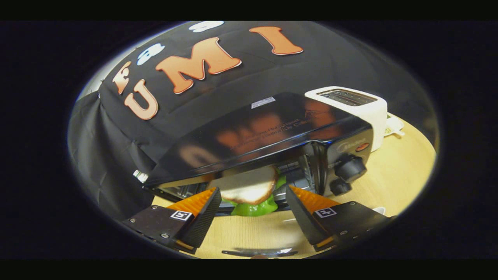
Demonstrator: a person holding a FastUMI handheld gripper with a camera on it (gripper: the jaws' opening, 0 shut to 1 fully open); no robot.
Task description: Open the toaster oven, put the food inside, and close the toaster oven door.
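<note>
Your hand-held gripper (253, 208) is spread wide, gripping nothing; one sandwich (251, 190) sits just ahead between its fingers, at the one open toaster oven's (272, 132) mouth on the bench (397, 175).

Ahead of my tool (253, 210) the toaster oven (268, 128) is glossy black, its top mirroring blurred orange shapes, with black knobs (350, 169) and one orange-red button (362, 147). The food (249, 190) between my spread fingers is white and toasted brown bread over bright green lettuce. Beyond sits a white toaster (358, 105). The counter (397, 171) is pale wood grain.
</note>
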